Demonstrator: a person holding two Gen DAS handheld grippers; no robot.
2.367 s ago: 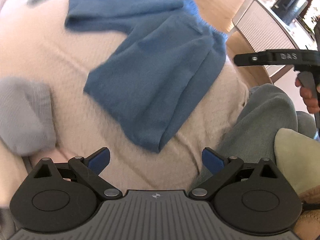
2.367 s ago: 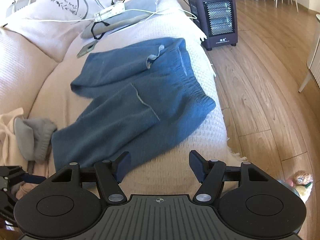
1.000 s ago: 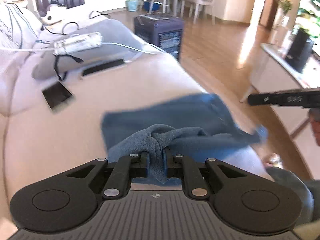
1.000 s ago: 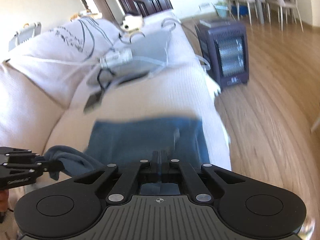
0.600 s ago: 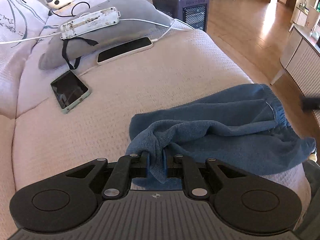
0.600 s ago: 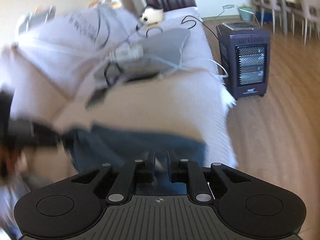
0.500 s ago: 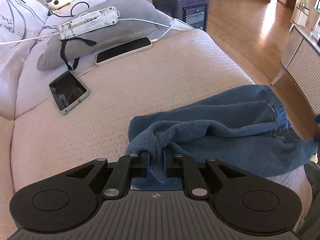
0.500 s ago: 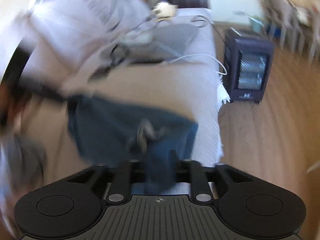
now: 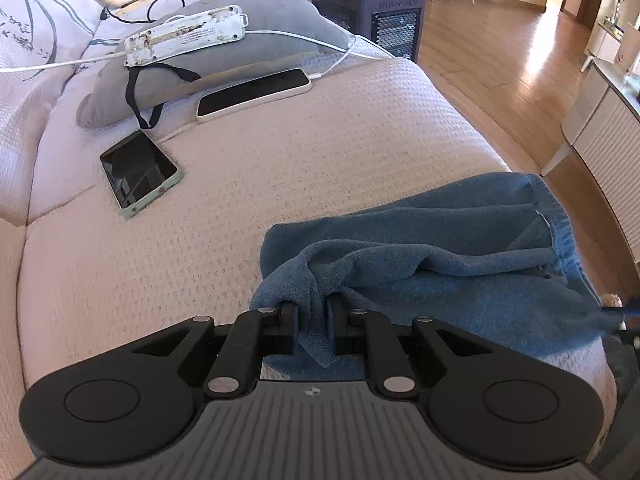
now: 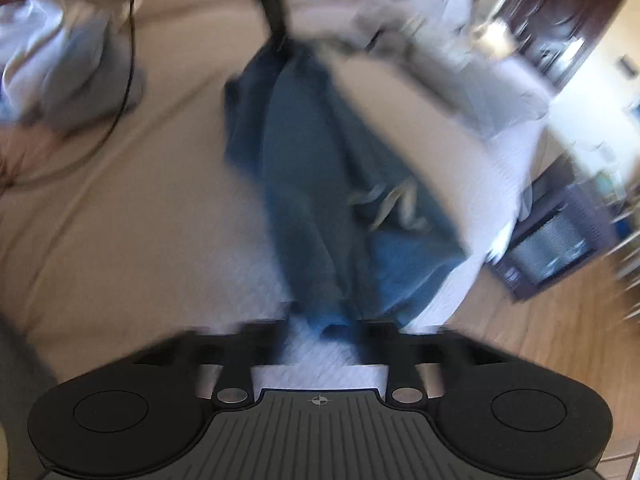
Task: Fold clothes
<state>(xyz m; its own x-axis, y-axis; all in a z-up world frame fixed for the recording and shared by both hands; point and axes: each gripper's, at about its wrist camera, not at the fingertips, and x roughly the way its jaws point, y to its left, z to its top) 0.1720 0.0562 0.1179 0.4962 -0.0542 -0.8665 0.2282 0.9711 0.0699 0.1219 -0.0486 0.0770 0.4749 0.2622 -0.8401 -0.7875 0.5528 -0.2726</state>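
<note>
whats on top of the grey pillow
A white power strip with its white cable lies across the grey pillow, and a black strap hangs over its front. What the strip covers is hidden.

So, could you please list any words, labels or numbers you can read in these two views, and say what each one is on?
None can be read.
Worn white power strip: printed line, too small to read.
Dark space heater: raised lettering on its front, too small to read.
Right wrist view: too blurred to read anything.
</note>
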